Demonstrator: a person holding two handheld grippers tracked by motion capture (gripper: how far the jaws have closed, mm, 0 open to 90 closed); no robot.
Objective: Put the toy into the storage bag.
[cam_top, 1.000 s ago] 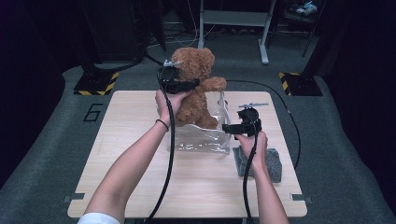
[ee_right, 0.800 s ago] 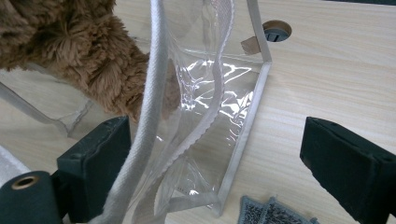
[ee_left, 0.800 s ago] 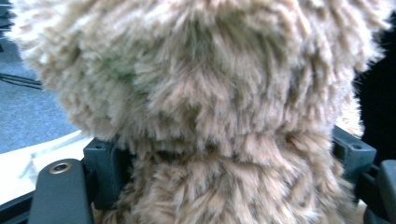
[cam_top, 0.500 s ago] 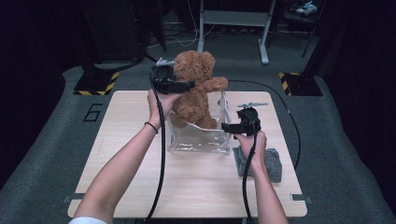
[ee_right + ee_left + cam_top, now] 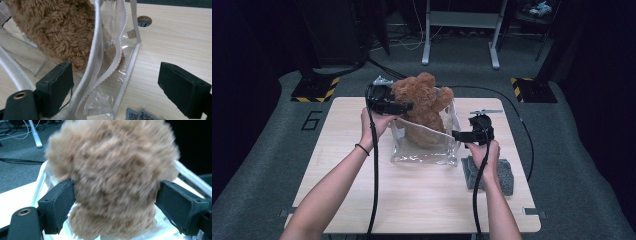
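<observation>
High view: a brown plush teddy bear (image 5: 424,107) sits upright in a clear plastic bag (image 5: 427,150) with white edging, at the middle of the wooden table (image 5: 362,185). The left gripper (image 5: 404,106) is at the bear's left side by its head; the right gripper (image 5: 456,135) is level at the bag's right edge, with a grey cloth (image 5: 502,175) just near of it. Against the frame a second earlier, the bear and the left gripper stand farther left and the bag's top gapes wider; the right gripper has kept its place.

Left gripper view: the bear's fuzzy head (image 5: 112,170) sits between the widely spread jaws, whose pads touch the fur; these jaws have just been opening.

Right gripper view: the jaws stand wide and closed on nothing; the bag's white strap (image 5: 92,62) hangs beside the left pad, and a round hole (image 5: 144,21) in the tabletop lies beyond.
</observation>
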